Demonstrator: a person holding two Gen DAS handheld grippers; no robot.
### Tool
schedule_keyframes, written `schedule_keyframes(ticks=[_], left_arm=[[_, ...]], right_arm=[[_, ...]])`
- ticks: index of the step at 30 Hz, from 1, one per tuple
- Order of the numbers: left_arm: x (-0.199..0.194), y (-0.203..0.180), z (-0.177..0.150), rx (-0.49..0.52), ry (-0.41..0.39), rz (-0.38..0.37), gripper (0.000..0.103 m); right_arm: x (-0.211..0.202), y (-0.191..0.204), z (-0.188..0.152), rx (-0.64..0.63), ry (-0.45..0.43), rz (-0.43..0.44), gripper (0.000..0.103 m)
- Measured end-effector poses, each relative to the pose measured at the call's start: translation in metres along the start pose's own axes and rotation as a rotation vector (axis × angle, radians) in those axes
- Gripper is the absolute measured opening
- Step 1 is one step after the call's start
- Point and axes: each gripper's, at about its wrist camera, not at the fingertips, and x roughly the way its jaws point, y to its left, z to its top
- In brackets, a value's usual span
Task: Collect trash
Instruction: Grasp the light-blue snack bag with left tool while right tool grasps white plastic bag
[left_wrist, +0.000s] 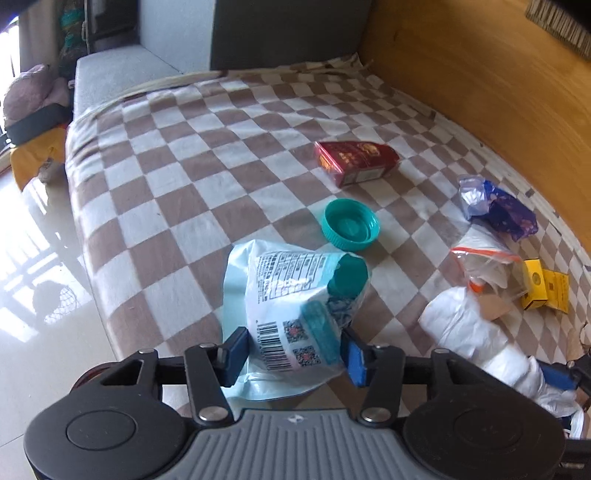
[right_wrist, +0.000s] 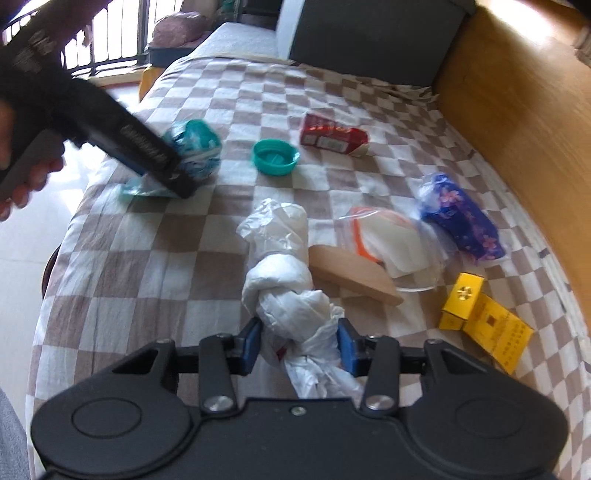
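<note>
Left hand-held gripper (left_wrist: 291, 354): we see our blue pads on either side of a pale blue plastic packet (left_wrist: 291, 306), clamped on its lower end; printed text, a barcode and QR codes face us.
Right hand-held gripper (right_wrist: 297, 347): our pads sit at both sides of a knotted white plastic bag (right_wrist: 280, 273), touching it; we cannot tell whether they truly pinch it.
Bed (left_wrist: 177, 177): we work over a brown and white checked cover, and all the trash lies on it.
Packet: it rises off the cover in our left grip near the bed's front edge, with something teal showing at its open top.
Teal lid (left_wrist: 351, 225): it lies open side up, just beyond the packet, apart from it.
Red carton (left_wrist: 356, 162): on its side, farther back than the lid.
Blue flowered wrapper (right_wrist: 461, 218): crumpled with clear plastic, near the wooden side board (right_wrist: 517, 129).
Zip bag (right_wrist: 388, 240): clear with an orange strip, between the white bag and the blue wrapper, white sheets inside.
Brown wedge (right_wrist: 354, 275): just beside the white bag, touching the zip bag.
Yellow boxes (right_wrist: 484, 317): two together, to our right of the wedge.
</note>
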Motion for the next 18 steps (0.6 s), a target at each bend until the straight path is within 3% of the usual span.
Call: schedule_keyframes(ticks=[9, 18], left_arm=[[-0.066, 0.016, -0.012, -0.02, -0.128, -0.013, 0.051], [-0.137, 0.046, -0.047, -0.025, -0.212, -0.017, 0.051]], right_arm=[[-0.048, -0.009, 0.019, 0.165, -0.12, -0.072, 0.043], [-0.092, 0.018, 0.027, 0.267, -0.156, -0.056, 0.043]])
